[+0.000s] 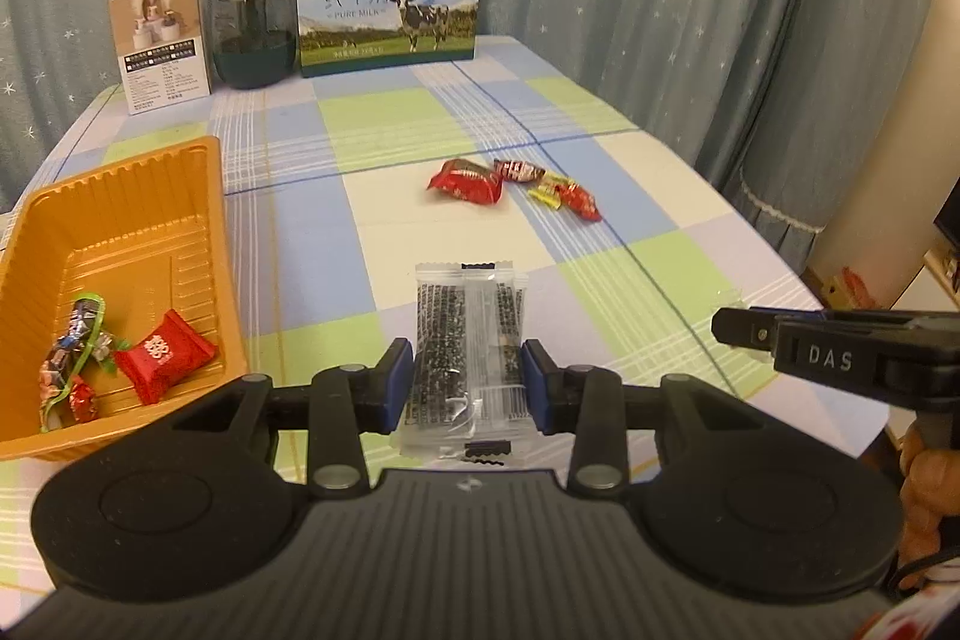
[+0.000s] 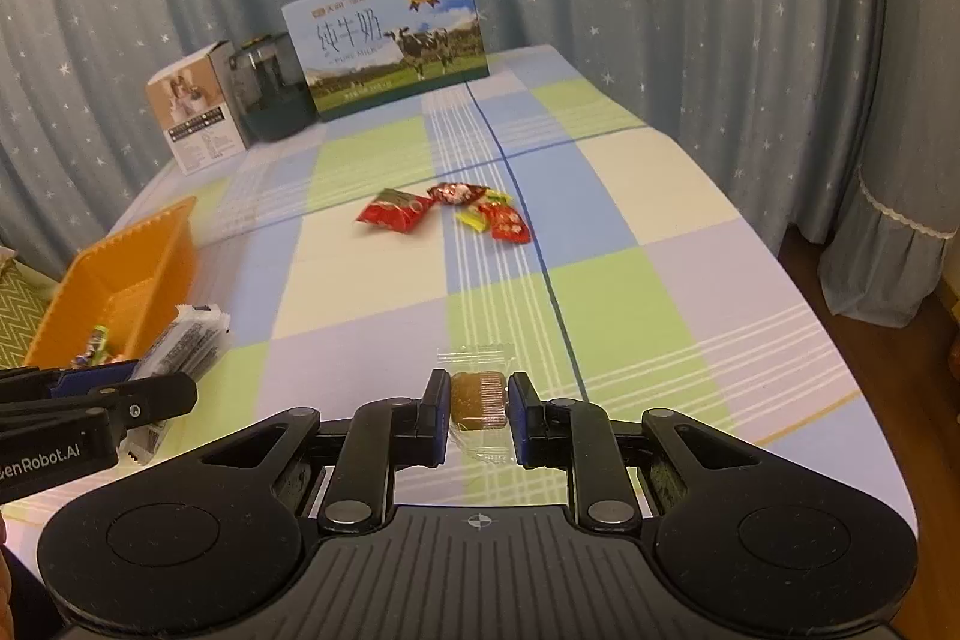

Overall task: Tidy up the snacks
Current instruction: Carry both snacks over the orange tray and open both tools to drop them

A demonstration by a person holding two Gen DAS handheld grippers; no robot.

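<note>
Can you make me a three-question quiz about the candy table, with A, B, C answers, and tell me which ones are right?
1. Where is the orange tray?
A. On the table's left side, near the left gripper
B. Behind the milk box
C. On the floor

2. How many wrapped snacks lie loose in the middle of the table?
A. One
B. Four
C. Nine

3. What is the right gripper doing?
A. Hanging open with nothing in it
B. Shut on a brown candy in a clear wrapper
C. Pushing the jar

Answers:
1 A: the tray sits at the left edge in the left wrist view.
2 B: the loose snacks are a large red pack, a dark red one, a yellow one and a small red one.
3 B: the brown candy sits between its pads.
</note>
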